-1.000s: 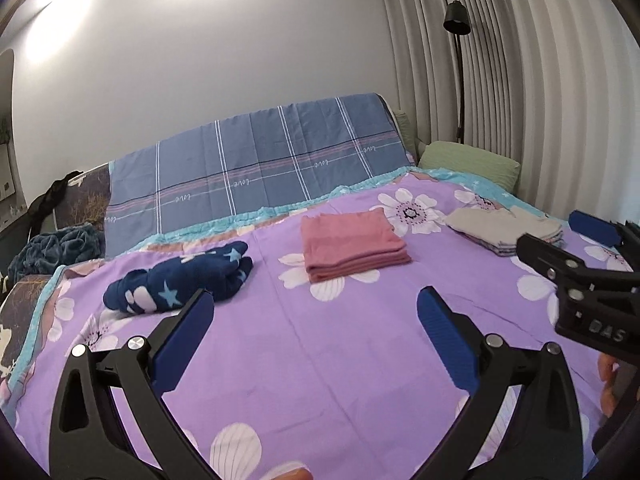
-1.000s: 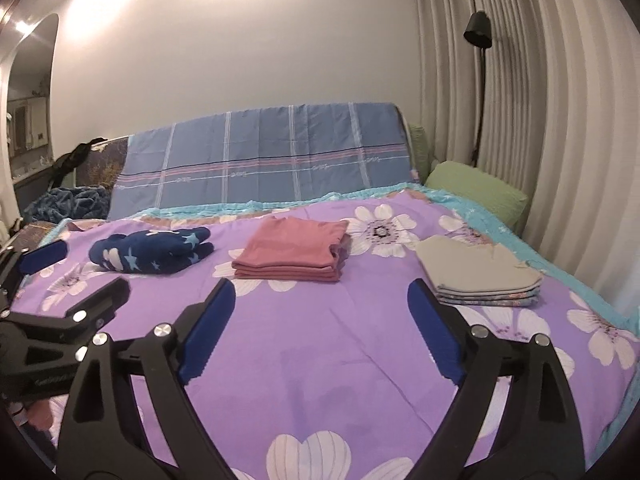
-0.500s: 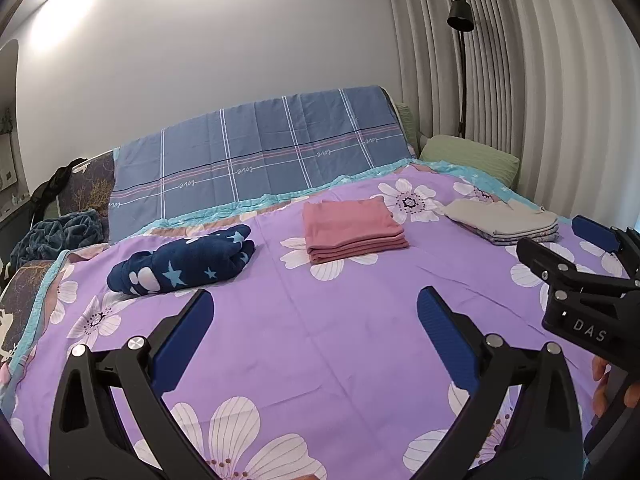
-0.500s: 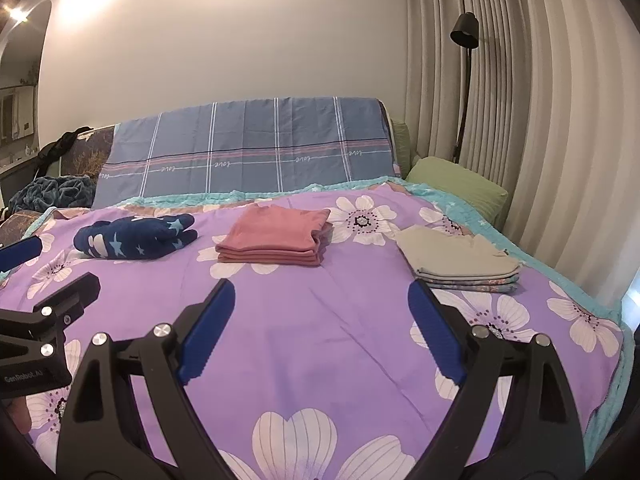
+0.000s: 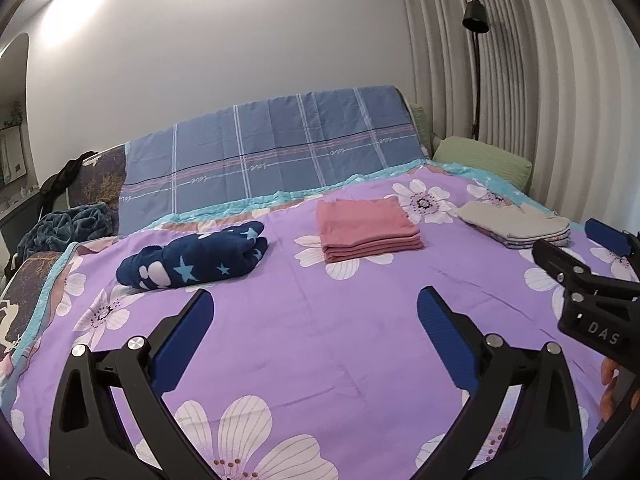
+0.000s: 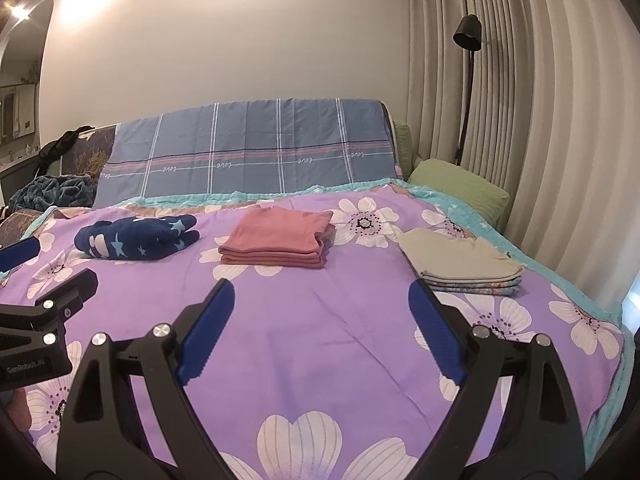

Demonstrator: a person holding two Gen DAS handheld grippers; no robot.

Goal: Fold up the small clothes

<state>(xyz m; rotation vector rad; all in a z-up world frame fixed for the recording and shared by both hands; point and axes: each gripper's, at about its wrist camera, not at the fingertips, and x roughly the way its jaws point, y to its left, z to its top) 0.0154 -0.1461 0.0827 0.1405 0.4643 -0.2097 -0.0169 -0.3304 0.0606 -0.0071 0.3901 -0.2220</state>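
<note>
Bed point(image 5: 320, 340) with purple floral cover; all positions taken from the pink stack.

Pink stack point(image 5: 368, 234), folded square, lies mid-bed toward the headboard side. Navy bundle point(image 5: 196, 258), star print, loosely rolled, lies left of the pink stack, apart from it. Beige stack point(image 5: 516, 226), folded flat with a patterned layer underneath, lies right of the pink stack, apart, near the bed's right edge. Same three in the right wrist view: navy bundle point(image 6: 138, 237), pink stack point(image 6: 278, 242), beige stack point(image 6: 460, 264).

Left gripper point(image 5: 314, 316): jaws spread wide, nothing between them, over bare cover on the near side of the pink stack, touching no clothing. Right gripper point(image 6: 320, 306): jaws likewise spread, empty, over bare cover on the near side of the pink stack.

Behind the pink stack: blue plaid sheet point(image 5: 272, 154) draped upright. Green pillow point(image 5: 484, 158) behind and right of it, by the curtain point(image 5: 540, 80). Black floor lamp point(image 5: 476, 20) in front of the curtain.
</note>
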